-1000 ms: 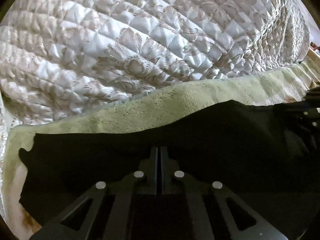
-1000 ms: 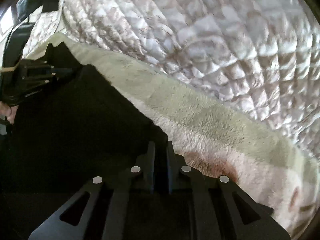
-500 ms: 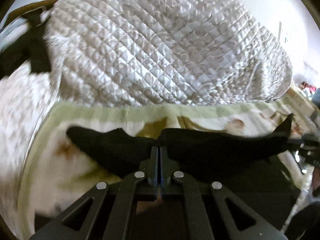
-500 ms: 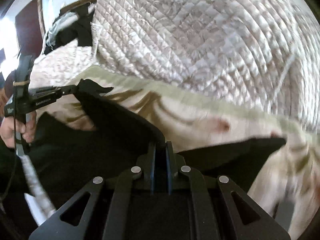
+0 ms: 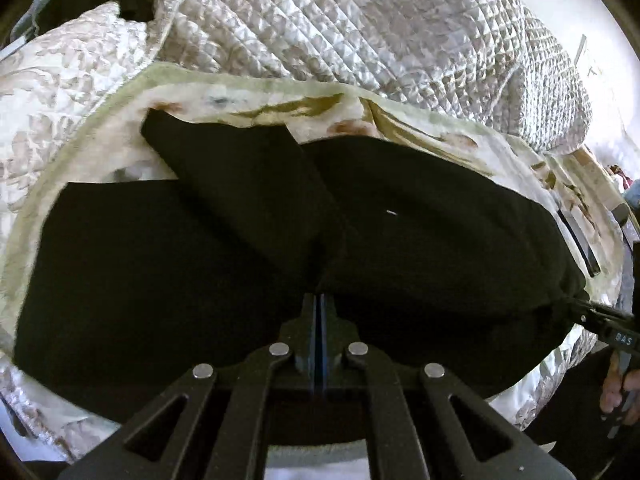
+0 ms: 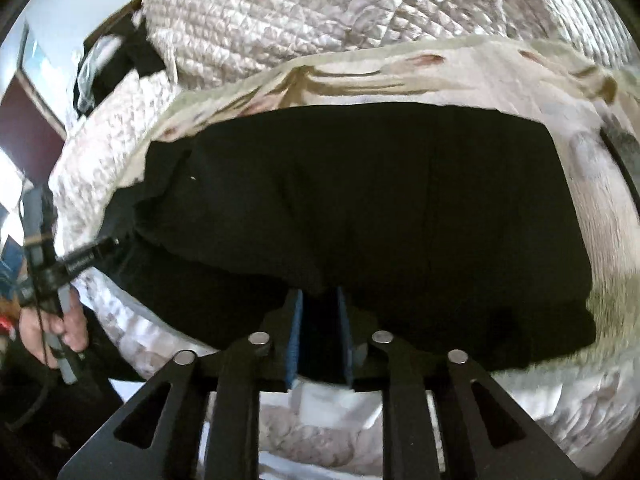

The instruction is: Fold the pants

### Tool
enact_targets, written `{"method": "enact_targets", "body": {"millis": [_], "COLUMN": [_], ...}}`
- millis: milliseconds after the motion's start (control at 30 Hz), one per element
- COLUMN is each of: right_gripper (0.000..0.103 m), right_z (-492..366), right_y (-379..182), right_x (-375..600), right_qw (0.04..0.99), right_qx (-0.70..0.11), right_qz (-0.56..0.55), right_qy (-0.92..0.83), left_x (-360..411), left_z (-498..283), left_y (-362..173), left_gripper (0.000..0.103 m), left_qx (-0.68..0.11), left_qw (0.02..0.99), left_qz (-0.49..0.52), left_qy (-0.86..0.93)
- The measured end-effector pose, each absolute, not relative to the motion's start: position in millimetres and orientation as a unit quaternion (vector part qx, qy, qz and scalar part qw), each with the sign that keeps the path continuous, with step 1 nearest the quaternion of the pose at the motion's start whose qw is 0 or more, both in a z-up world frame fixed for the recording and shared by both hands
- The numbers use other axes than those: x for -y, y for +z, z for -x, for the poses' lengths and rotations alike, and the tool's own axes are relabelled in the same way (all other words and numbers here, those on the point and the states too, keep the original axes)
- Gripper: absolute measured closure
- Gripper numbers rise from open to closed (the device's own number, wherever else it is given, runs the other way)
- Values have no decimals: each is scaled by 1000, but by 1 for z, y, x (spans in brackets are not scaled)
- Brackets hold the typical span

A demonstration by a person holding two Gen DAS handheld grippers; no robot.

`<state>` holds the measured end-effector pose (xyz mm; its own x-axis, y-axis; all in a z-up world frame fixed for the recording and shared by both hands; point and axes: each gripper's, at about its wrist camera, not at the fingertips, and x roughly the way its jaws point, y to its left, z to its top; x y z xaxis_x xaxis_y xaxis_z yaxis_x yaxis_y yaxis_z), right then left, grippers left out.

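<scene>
Fold step is at the release point: black pants (image 5: 248, 264) lie doubled over on the fleece blanket (image 5: 280, 94), near edge brought toward the front of the bed. Left gripper (image 5: 320, 300) is clamped tight on the near fabric edge, cloth bunching right at the tips. Right gripper (image 6: 320, 312) has its jaws opening; blue pads stand apart with dark cloth between them, no longer pressed as far as I can tell. In the right wrist view the top layer looks fairly flat and square, with a looser lump toward the left gripper's side; in the left view one leg end (image 5: 224, 168) lies skewed across the lower layer. Next move, my read: left lets go too, both back out without dragging the hem, then square up that skewed leg before the next fold. Risk is cloth snagging on a pad during pull-out. Surface is soft: printed fleece over a quilted cream bedspread (image 5: 380, 28), so the stack can creep. Room: white wall behind, dark garment at the far corner of the bed (image 6: 120, 64), person's hand (image 6: 52, 332) on the left gripper's handle.
</scene>
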<state>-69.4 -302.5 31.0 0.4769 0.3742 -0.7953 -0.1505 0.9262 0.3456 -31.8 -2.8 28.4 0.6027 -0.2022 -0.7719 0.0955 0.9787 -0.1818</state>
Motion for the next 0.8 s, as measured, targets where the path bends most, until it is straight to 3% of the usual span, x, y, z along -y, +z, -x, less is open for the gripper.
{"method": "enact_targets", "body": {"millis": [100, 167, 300, 533, 800], "right_gripper": [75, 66, 64, 64, 64], "right_z": [86, 94, 98, 84, 72], "right_y": [33, 35, 31, 25, 25], "right_x": [314, 325, 348, 383, 393], "right_qw": [854, 856, 850, 844, 851], "right_qx": [-476, -465, -459, -441, -395], "right_qz": [-154, -188, -244, -305, -347], "right_qy": [142, 129, 89, 26, -6], "left_x": [-3, -7, -9, 0, 4], "left_z": [37, 36, 23, -8, -58], "left_y": [39, 45, 50, 58, 43], "left_gripper": [100, 99, 94, 59, 51], "left_qx": [-423, -415, -409, -394, -407], "left_qw": [900, 905, 908, 914, 911], "left_qz": [68, 71, 71, 69, 53], "left_qy": [-75, -68, -60, -61, -38]}}
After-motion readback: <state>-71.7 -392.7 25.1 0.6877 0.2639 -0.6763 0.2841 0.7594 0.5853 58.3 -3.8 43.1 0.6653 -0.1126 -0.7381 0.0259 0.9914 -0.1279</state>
